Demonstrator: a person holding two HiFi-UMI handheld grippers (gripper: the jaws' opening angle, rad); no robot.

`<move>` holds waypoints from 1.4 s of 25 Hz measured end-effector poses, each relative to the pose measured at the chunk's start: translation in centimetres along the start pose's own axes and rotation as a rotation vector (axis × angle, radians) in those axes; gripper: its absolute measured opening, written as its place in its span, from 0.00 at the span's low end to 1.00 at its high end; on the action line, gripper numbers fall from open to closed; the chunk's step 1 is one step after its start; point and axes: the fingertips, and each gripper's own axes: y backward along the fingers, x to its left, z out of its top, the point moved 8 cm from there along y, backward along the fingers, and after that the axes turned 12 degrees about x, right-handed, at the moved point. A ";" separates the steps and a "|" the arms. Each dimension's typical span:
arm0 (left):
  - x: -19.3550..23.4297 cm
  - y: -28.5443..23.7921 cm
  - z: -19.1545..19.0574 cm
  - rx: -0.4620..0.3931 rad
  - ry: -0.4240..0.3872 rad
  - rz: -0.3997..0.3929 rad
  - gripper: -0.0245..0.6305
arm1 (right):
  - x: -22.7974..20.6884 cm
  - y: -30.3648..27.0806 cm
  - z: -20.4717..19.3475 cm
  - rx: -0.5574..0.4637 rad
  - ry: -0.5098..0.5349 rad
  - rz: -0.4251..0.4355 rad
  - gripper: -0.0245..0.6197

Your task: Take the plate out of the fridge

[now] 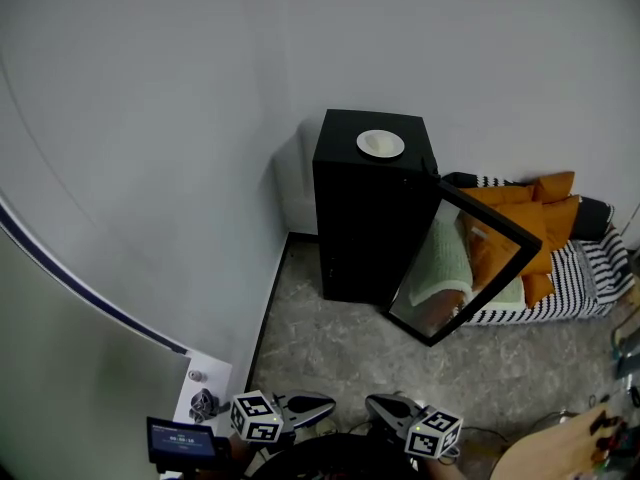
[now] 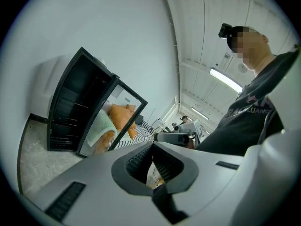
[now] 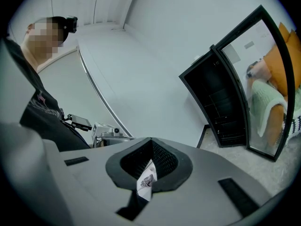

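A white plate (image 1: 380,144) rests on top of the black mini fridge (image 1: 368,208), which stands against the wall. The fridge's mirrored door (image 1: 460,264) hangs open to the right. Both grippers are low at the near edge of the head view, far from the fridge. My left gripper (image 1: 318,405) is shut and holds nothing; in its own view the left gripper (image 2: 153,145) points past the fridge (image 2: 70,107) and the door (image 2: 113,121). My right gripper (image 1: 380,406) is also shut and empty. The right gripper view shows the right gripper (image 3: 151,141) with the open fridge (image 3: 214,102) beyond it.
A striped bed with orange cushions (image 1: 550,218) lies right of the fridge and is reflected in the door. A white stand (image 1: 205,388) with a small screen (image 1: 185,438) is at the lower left. A person's hand (image 1: 565,450) shows at the lower right. Speckled floor (image 1: 330,343) lies between me and the fridge.
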 end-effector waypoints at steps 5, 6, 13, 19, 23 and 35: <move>-0.1 0.0 -0.2 -0.012 0.004 -0.003 0.05 | 0.2 0.1 -0.1 0.007 0.005 -0.004 0.04; -0.1 0.0 -0.2 -0.012 0.003 -0.005 0.05 | 0.2 0.1 -0.1 0.005 0.005 -0.006 0.04; -0.1 0.0 -0.2 -0.020 0.007 0.005 0.05 | 0.3 0.4 -0.3 0.003 0.011 -0.011 0.04; 0.0 0.0 -0.4 -0.024 0.016 0.004 0.05 | 0.2 0.4 -0.5 -0.004 0.007 -0.017 0.04; -0.2 -0.3 -0.5 -0.006 0.009 0.002 0.05 | 0.3 0.4 -0.5 -0.006 0.008 -0.018 0.04; -0.5 -0.6 -0.2 0.028 -0.032 -0.028 0.05 | 0.4 -0.1 -0.2 -0.002 0.022 -0.020 0.04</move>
